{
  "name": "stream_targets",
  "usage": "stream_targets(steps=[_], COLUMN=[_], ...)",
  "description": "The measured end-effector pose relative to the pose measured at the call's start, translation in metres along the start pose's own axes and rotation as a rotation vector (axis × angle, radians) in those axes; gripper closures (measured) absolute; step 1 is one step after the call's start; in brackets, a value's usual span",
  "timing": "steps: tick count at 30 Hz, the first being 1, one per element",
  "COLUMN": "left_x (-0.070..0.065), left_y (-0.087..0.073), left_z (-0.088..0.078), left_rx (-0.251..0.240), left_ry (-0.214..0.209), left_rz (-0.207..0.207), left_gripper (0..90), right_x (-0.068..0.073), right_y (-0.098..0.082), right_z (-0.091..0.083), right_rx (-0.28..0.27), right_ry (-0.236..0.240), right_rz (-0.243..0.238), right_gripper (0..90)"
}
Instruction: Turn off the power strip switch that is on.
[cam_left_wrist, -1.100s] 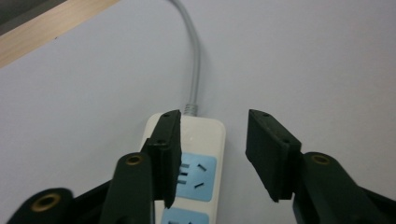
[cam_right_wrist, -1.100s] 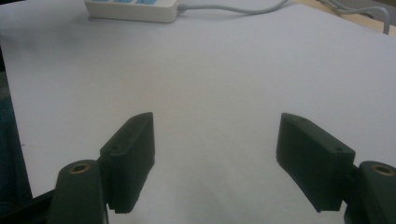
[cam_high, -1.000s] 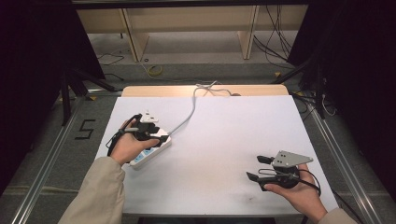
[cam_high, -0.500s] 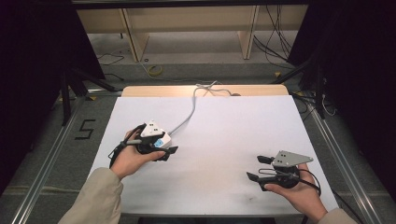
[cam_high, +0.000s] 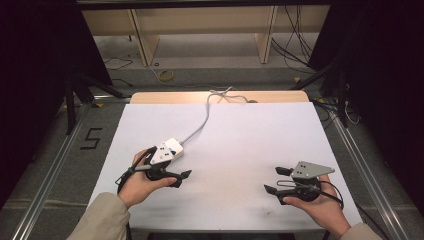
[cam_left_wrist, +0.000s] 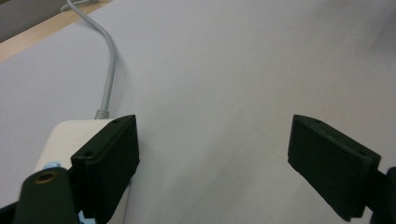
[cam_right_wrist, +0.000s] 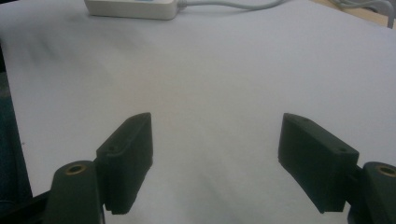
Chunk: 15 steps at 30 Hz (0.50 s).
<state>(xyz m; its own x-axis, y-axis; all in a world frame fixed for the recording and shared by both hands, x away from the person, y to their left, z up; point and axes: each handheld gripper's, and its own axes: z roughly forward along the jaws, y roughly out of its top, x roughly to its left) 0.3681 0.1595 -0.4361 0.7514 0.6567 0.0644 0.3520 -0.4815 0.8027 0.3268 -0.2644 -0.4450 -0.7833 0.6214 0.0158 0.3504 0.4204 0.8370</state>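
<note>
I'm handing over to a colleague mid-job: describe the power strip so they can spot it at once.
On the white table, look at the near left part, just beyond the left gripper. The power strip is a white, rounded block. It alone has a grey cable that runs from it to the table's far edge.

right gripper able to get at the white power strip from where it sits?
Probably yes. The right gripper, fingers open, faces the white plastic power strip with grey cord across bare white table; nothing lies between, though it is a long reach past the left gripper.
</note>
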Motion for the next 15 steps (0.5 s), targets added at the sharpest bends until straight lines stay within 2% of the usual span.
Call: stream_targets(steps=[15], left_x=[-0.010], left_y=[-0.021], left_z=[-0.016], left_rx=[-0.005], left_ry=[0.010], left_rz=[-0.017], left_gripper=[16.4], right_x=[0.000], right_y=[0.000], right_z=[0.000], right_rx=[0.000], right_ry=[0.005], right_rz=[0.005], right_gripper=[26.7])
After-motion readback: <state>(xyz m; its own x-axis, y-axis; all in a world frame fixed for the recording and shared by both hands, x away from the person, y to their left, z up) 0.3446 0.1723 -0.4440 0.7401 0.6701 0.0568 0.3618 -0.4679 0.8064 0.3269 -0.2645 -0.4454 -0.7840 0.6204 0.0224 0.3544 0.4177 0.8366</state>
